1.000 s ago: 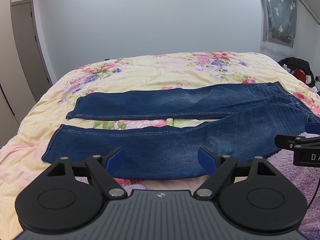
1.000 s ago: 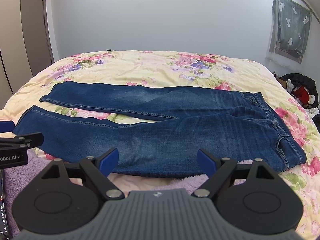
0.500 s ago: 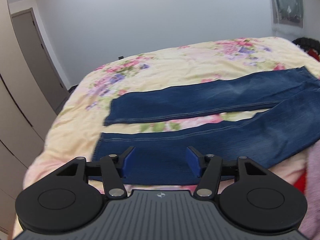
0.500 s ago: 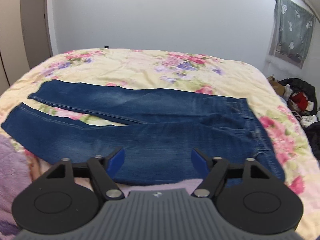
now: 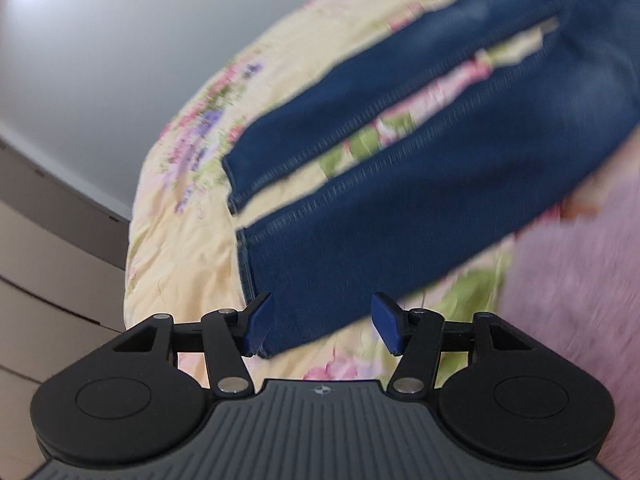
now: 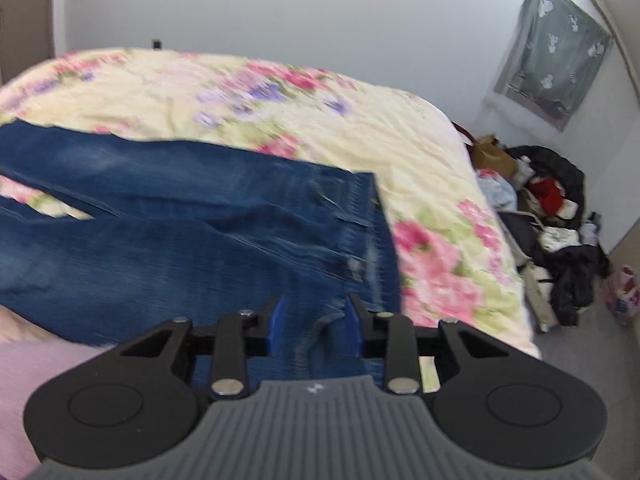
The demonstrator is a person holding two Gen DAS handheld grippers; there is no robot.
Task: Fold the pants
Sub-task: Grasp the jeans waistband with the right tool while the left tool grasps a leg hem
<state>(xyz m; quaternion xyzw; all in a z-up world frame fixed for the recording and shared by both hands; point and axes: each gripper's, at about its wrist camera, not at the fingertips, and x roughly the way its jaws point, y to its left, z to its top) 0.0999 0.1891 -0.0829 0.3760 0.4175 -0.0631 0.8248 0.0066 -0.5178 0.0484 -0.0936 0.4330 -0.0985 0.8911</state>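
Note:
Blue jeans point(image 5: 460, 168) lie flat on a flowered bedspread point(image 5: 188, 200), legs side by side. In the left wrist view my left gripper point(image 5: 322, 328) is open, with its fingers on either side of the near leg's hem corner point(image 5: 280, 336). In the right wrist view the jeans point(image 6: 168, 232) show their waistband end point(image 6: 380, 240). My right gripper point(image 6: 314, 322) is half closed, with a bunch of denim at the near waistband corner between its blue pads point(image 6: 277, 322). Whether the pads pinch the cloth firmly is unclear.
A fuzzy pink blanket point(image 5: 580, 288) lies along the bed's near edge, also at lower left of the right wrist view point(image 6: 24, 364). A pile of clothes and bags point(image 6: 552, 224) lies on the floor right of the bed. Wardrobe doors point(image 5: 48, 272) stand at left.
My left gripper has swung left and down to the near leg's hem. My right gripper has moved right to the waistband corner and narrowed around the denim.

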